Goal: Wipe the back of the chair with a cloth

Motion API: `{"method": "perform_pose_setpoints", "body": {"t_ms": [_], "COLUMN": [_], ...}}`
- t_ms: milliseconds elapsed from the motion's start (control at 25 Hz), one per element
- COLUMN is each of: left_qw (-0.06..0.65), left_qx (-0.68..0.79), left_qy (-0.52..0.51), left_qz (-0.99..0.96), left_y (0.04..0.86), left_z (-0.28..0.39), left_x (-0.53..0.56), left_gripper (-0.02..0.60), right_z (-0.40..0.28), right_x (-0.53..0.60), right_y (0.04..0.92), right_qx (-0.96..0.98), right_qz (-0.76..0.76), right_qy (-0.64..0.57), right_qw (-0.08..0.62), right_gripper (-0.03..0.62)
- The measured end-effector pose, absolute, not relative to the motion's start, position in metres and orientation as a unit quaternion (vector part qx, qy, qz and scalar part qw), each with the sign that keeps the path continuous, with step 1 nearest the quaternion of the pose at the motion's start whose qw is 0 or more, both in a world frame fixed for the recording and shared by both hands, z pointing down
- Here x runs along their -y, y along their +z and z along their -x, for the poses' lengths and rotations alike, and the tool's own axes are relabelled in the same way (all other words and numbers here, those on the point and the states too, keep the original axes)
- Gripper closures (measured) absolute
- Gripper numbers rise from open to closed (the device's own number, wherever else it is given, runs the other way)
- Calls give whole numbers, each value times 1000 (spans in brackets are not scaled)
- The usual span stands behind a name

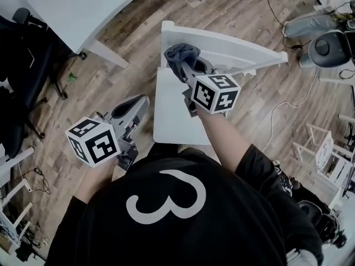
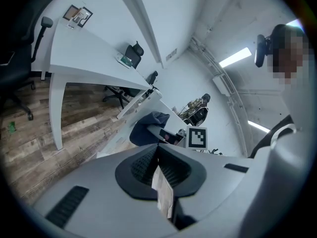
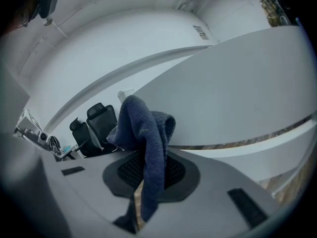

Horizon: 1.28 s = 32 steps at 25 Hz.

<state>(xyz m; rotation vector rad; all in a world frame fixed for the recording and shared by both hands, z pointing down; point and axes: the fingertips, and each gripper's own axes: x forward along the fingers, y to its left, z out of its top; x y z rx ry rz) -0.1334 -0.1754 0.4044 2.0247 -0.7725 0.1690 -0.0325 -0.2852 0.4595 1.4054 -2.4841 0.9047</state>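
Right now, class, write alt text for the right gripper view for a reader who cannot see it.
The right tool is shut on a dark blue cloth, bunched above its jaws before the white chair back. Two black office chairs stand far left.

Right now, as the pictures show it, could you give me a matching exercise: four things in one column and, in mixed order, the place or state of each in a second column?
Things:
1. cloth
2. left gripper
3. white chair
4. black office chair

Places or states:
a. directly in front of the person
b. at the far left, beside the white desk
c. clamped in the fingers of the right gripper, at the backrest
d. shut on nothing, over the wood floor

Pairs: 1-c, 2-d, 3-a, 4-b
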Motion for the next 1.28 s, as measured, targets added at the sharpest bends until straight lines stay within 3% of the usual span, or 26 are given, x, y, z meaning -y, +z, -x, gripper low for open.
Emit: {"method": "perform_pose_setpoints", "body": {"t_ms": [920,1280], "left_qw": [475,480], "left_qx": [316,289], "left_qy": [71,79], "left_qz": [-818,-824], "left_y": [414,423], "left_z": [147,125], "left_x": [175,172], "left_gripper": [568,568], "right_z": [40,-11], "right_x": [300,292], "right_y": [477,478], "right_qx": [794,773], "right_qz": [-522,-552], "right_qy": [302,300], "right_qw": [81,93], "right_gripper": [542,542]}}
